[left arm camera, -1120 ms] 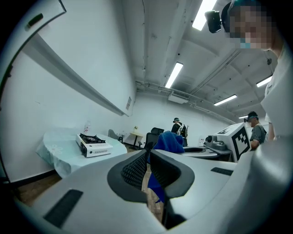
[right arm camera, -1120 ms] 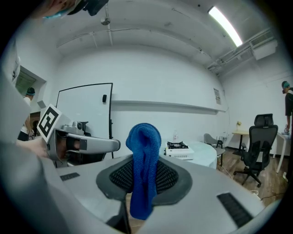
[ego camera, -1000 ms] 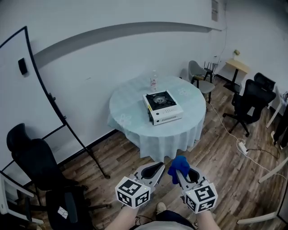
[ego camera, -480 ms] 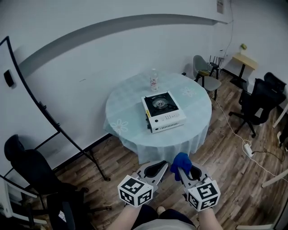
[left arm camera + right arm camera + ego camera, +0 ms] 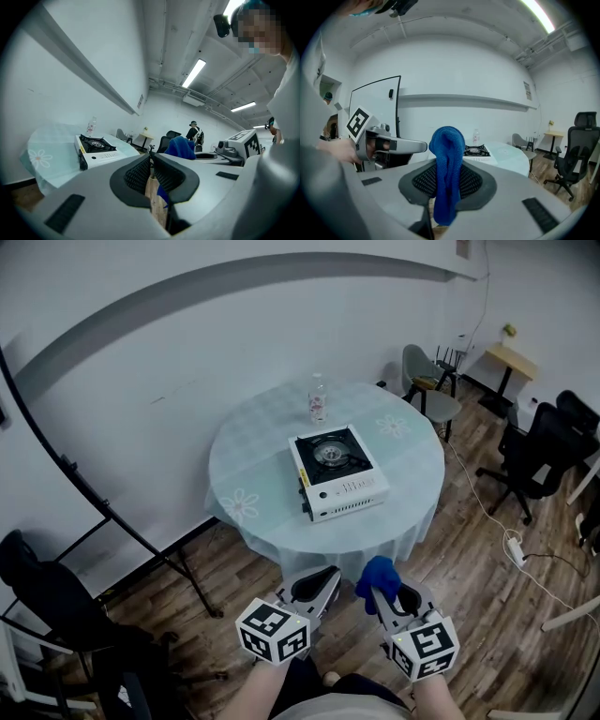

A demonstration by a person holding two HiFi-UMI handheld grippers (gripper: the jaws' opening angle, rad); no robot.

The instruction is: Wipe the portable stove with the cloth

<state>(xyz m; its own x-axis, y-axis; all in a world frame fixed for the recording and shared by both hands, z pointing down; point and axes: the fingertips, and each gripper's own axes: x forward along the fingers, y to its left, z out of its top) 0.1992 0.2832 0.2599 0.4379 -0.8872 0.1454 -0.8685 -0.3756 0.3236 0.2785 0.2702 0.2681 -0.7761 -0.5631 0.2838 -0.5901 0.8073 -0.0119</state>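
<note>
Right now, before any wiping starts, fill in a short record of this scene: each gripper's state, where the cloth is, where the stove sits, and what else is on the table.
Left gripper: jaws together, nothing between them
Right gripper: shut on the blue cloth, which sticks up past the jaws
Portable stove: on the round table, neither gripper touching it
Also on table: clear bottle, upright, behind the stove and apart from it
Gripper position: side by side, short of the table, over the wood floor
</note>
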